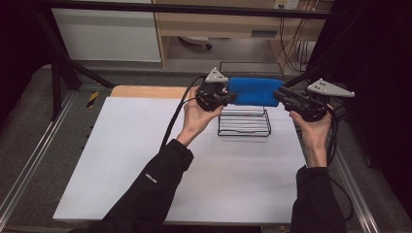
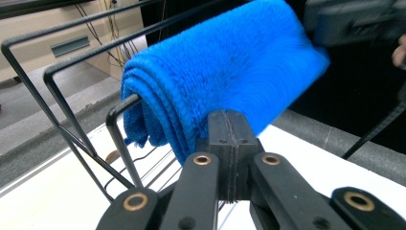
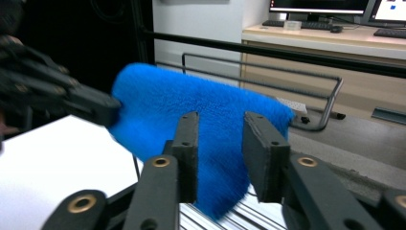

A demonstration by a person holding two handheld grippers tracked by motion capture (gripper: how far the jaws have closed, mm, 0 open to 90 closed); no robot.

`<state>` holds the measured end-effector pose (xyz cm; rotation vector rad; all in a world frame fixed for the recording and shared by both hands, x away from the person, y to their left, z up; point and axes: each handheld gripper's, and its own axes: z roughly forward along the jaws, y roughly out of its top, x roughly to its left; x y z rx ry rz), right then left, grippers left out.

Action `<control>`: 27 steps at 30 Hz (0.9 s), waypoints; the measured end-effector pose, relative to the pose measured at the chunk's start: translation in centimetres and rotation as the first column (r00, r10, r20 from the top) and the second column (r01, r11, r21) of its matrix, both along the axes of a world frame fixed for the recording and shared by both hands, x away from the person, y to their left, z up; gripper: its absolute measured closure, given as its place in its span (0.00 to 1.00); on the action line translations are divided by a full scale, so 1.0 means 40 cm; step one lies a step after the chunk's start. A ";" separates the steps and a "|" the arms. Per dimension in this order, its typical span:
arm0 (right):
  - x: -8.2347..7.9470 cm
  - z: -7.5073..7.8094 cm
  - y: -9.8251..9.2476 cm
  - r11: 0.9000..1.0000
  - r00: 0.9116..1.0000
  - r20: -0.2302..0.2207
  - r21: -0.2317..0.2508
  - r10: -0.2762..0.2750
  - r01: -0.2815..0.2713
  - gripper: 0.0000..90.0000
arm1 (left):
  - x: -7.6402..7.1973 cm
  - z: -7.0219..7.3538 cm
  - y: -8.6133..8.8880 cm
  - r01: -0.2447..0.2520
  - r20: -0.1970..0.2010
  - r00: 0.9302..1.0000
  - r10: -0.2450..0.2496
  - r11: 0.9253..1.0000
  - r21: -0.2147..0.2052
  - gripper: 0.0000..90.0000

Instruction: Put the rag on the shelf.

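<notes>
While blue towel (image 1: pixel 253 91) hangs between grippers, wire rack (image 1: pixel 244 127) sits underneath.

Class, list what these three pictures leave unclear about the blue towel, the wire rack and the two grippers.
- High view: the ends of the blue towel are covered by the left gripper and right gripper.
- Left gripper view: whether the shut jaws pinch any towel is hidden; the other gripper is blurred, cut by the top edge.
- Right gripper view: the wire rack base is hidden behind towel and jaws.
</notes>
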<state>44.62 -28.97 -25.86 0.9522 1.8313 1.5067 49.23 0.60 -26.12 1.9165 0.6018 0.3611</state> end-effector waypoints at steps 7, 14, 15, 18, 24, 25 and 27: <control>0.001 -0.004 0.020 0.999 0.997 -0.072 0.001 0.034 -0.034 0.96 | 0.006 -0.020 -0.002 -0.011 0.006 1.000 0.011 1.000 0.002 1.00; 0.026 -0.057 0.014 0.998 0.992 -0.120 -0.048 -0.044 0.039 1.00 | 0.012 -0.040 -0.006 -0.013 0.016 1.000 0.013 1.000 0.009 1.00; 0.028 -0.061 0.012 0.998 0.991 -0.123 -0.045 -0.051 0.046 1.00 | 0.014 -0.042 -0.007 -0.013 0.014 1.000 0.013 1.000 0.010 1.00; 0.028 -0.068 0.006 0.998 0.992 -0.121 -0.040 -0.048 0.044 0.97 | 0.011 -0.044 -0.004 -0.009 0.015 1.000 0.008 1.000 0.011 1.00; -0.012 -0.049 0.009 1.000 0.996 -0.090 -0.025 -0.008 0.005 0.77 | -0.014 -0.032 0.032 -0.011 0.017 1.000 0.011 1.000 0.015 0.90; -0.019 -0.044 0.013 1.000 0.996 -0.094 -0.022 -0.005 0.003 0.71 | -0.019 -0.029 0.040 -0.012 0.008 1.000 0.012 1.000 0.019 0.87; -0.032 -0.037 0.020 1.000 0.995 -0.100 -0.010 -0.006 0.005 0.61 | -0.030 -0.024 0.059 -0.017 0.003 1.000 0.017 0.999 0.028 0.80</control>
